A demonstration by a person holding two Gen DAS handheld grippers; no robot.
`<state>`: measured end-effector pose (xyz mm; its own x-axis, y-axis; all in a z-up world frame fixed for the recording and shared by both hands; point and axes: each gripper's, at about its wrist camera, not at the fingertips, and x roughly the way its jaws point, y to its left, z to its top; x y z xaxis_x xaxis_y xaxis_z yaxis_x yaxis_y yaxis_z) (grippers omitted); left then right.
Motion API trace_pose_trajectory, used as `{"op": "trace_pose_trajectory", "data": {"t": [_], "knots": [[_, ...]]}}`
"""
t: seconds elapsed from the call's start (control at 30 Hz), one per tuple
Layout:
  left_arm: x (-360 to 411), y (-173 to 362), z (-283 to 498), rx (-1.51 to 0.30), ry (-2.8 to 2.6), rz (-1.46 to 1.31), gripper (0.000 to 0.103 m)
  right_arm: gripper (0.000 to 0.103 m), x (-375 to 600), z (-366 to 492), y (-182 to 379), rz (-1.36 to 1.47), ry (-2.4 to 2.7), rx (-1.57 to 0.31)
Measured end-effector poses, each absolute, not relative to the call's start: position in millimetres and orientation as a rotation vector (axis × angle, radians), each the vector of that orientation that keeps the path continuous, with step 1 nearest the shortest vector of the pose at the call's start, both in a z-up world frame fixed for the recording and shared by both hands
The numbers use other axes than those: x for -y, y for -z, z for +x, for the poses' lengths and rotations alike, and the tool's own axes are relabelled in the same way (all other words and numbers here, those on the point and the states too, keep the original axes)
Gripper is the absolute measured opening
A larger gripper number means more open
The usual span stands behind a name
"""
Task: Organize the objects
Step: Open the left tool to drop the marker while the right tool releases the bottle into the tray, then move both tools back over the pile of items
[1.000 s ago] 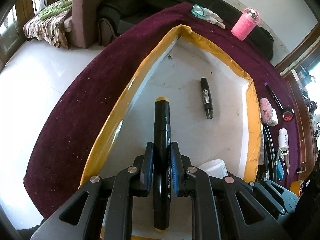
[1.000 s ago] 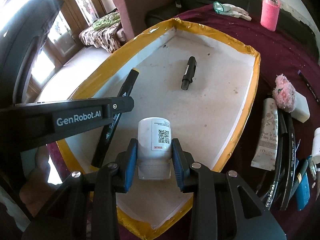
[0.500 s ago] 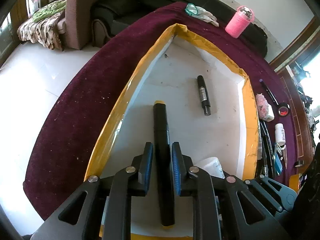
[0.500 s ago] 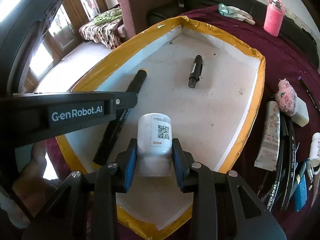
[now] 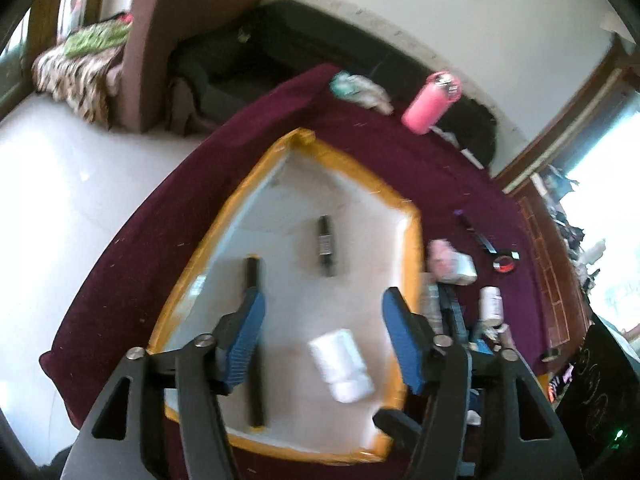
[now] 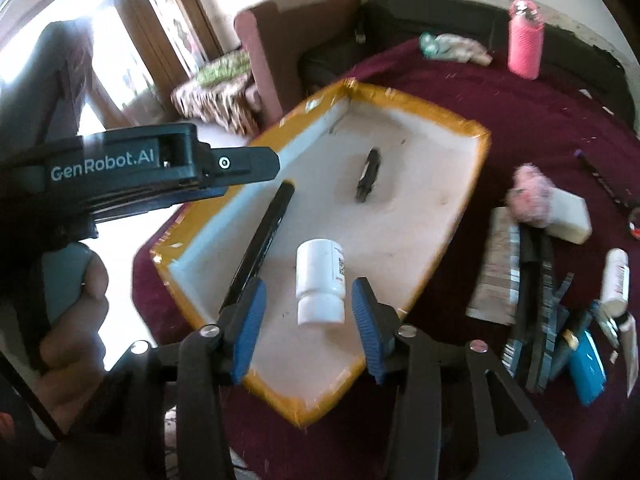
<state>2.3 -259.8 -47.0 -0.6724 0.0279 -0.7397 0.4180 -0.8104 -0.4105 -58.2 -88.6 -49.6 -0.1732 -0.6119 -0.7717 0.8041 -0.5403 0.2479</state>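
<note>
Between my right gripper [image 6: 306,322] pads sits the white bottle [image 6: 320,286], lying on its side on the tray floor; the jaws stand wide, clear of it on both sides. My left gripper [image 5: 322,338] is spread wide too, holding nothing. I see the long black marker [image 5: 255,344] lying flat just inside the left pad, near the tray's left wall, and the bottle between the two pads, nearer the right one. Farther in, a shorter black pen [image 5: 325,245] lies apart from both, mid-tray. All three rest inside the white tray with yellow-taped rim [image 6: 416,100]. Beyond it, on the maroon cloth [image 6: 520,128]: a pink bottle [image 6: 525,40] at the far edge, and a cluster of pens and tubes [image 6: 540,288] right of the tray.
</note>
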Motion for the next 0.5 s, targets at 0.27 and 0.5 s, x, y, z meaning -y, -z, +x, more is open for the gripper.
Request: {"op": "trace_pose_trajectory", "data": {"t": [0.27,0.5], "knots": [[167,20,-2,-0.711,2.726,1.183,0.067,0.073,-8,-32,16,0.965,1.934,-0.150],[108,19,0,-0.677,2.804,1.164,0.067,0.076,-76,-31,23,0.947,2.037,-0.069]]}}
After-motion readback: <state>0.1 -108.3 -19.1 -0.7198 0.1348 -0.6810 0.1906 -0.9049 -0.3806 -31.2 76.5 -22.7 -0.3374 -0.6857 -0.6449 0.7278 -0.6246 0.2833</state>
